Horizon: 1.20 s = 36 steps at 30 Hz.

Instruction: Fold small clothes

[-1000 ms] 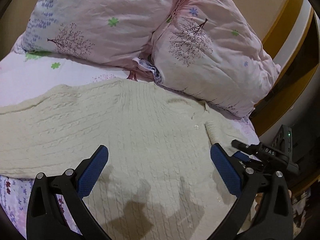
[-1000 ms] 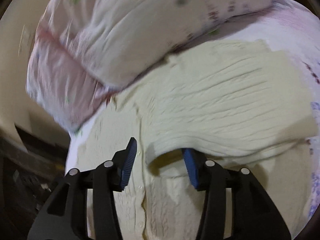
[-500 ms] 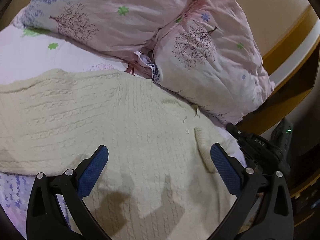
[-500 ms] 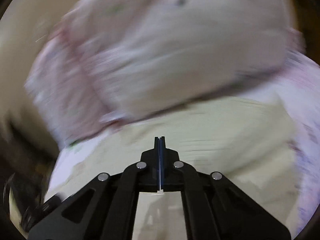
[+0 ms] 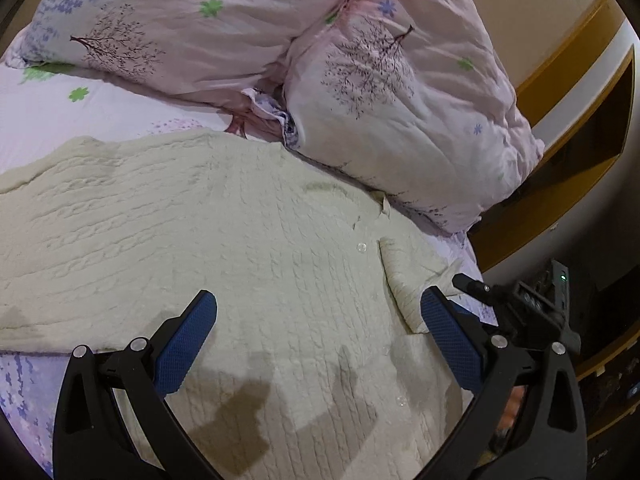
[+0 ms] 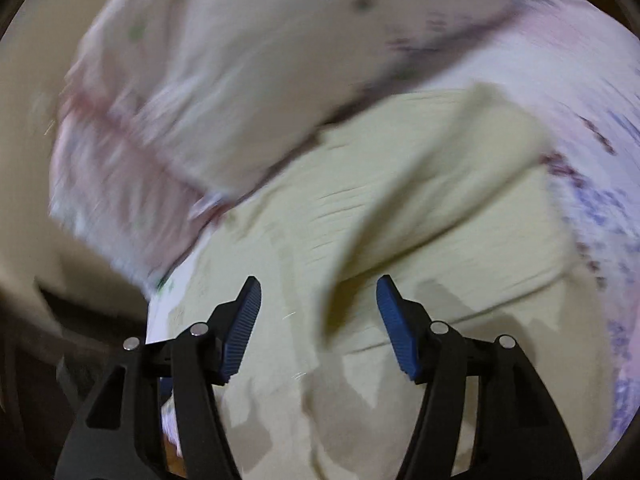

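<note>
A cream cable-knit cardigan (image 5: 224, 240) with small clear buttons lies spread on the bed, one part folded over the rest. My left gripper (image 5: 318, 328) is open and empty, hovering over its middle. The right gripper's black tip (image 5: 480, 292) shows in the left wrist view at the cardigan's right edge. In the blurred right wrist view the right gripper (image 6: 318, 320) is open above the cardigan (image 6: 440, 220), with a folded edge of knit lying between and beyond the fingers, not gripped.
Two pink floral pillows (image 5: 400, 80) lie just behind the cardigan. The floral bedsheet (image 5: 80, 116) shows at the left. The bed's right edge (image 5: 472, 248) drops off near a wooden headboard or shelf (image 5: 580, 92).
The right gripper shut half a second ago and has opened again, its view swinging fast. The left gripper drifted slightly over the cardigan, staying open.
</note>
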### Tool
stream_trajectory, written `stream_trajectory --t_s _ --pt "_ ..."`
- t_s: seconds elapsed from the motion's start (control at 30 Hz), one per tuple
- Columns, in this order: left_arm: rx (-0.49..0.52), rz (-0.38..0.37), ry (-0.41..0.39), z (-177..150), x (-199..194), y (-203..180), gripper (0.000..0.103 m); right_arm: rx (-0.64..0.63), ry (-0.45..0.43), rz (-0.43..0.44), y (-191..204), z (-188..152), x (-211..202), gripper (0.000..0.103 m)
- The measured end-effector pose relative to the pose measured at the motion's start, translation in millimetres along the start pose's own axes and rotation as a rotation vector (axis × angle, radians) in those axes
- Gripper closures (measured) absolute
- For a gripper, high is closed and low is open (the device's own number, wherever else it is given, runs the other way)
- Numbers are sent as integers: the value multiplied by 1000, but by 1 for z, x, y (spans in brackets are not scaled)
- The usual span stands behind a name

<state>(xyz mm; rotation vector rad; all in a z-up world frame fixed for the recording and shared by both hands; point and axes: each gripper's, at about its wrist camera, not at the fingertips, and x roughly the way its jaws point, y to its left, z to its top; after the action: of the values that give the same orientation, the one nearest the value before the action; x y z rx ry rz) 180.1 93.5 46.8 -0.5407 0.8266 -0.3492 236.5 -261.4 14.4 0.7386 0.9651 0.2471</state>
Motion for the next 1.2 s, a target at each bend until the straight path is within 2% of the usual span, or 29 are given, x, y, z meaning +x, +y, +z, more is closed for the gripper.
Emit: stream_trajectory --t_s 0.07,0.13,0.2,0.27,0.33,0.37,0.43,0.5,0.53,0.6,0.63,0.7,0.77,0.87,0.93,1.0,1.03,1.13,1.2 --pt "-2 3 4 -1 1 0 1 50 -27 -9 -11 12 1 45" --pt "3 16 1 -2 -1 1 1 45 -73 -52 -7 22 6 45" --pt "18 42 -6 -2 -3 1 1 25 -89 -107 0 26 15 54" --pt "27 55 -16 -2 -7 3 1 -16 -74 -194 7 29 30 97" --pt "18 50 -25 -1 -10 7 1 -46 -73 -228 12 32 42 97" --pt "9 41 -30 0 -12 9 1 -75 -95 -218 20 31 42 97" --pt "-13 25 -45 0 -16 13 1 -216 -156 -133 55 22 33 97" --pt "-45 5 -50 2 -15 18 1 -335 -166 -54 88 9 29 97" --pt "-61 -6 -47 2 -14 19 1 -425 -124 18 109 -2 33 92" --pt "-95 -33 -32 3 -10 22 1 -541 3 108 136 -23 47 75" --pt "-106 -39 -23 3 -8 22 1 -577 70 144 144 -34 54 60" --pt "-123 -39 -9 3 -2 22 1 -581 107 163 144 -47 56 52" --pt "-140 -37 2 3 2 23 1 -545 103 163 132 -45 47 44" --pt "-181 -19 23 5 10 27 6 -415 84 120 93 -33 22 42" --pt "-218 4 45 6 17 31 18 -327 77 89 62 -26 4 42" --pt "-243 36 67 7 24 36 23 -246 70 74 36 -25 -8 42" --pt "-246 52 72 7 26 37 28 -198 67 61 19 -24 -15 42" --pt "-216 102 75 11 30 35 33 -95 50 40 -22 -25 -29 42" --pt "-201 168 78 15 32 35 33 -48 37 34 -37 -27 -32 42"
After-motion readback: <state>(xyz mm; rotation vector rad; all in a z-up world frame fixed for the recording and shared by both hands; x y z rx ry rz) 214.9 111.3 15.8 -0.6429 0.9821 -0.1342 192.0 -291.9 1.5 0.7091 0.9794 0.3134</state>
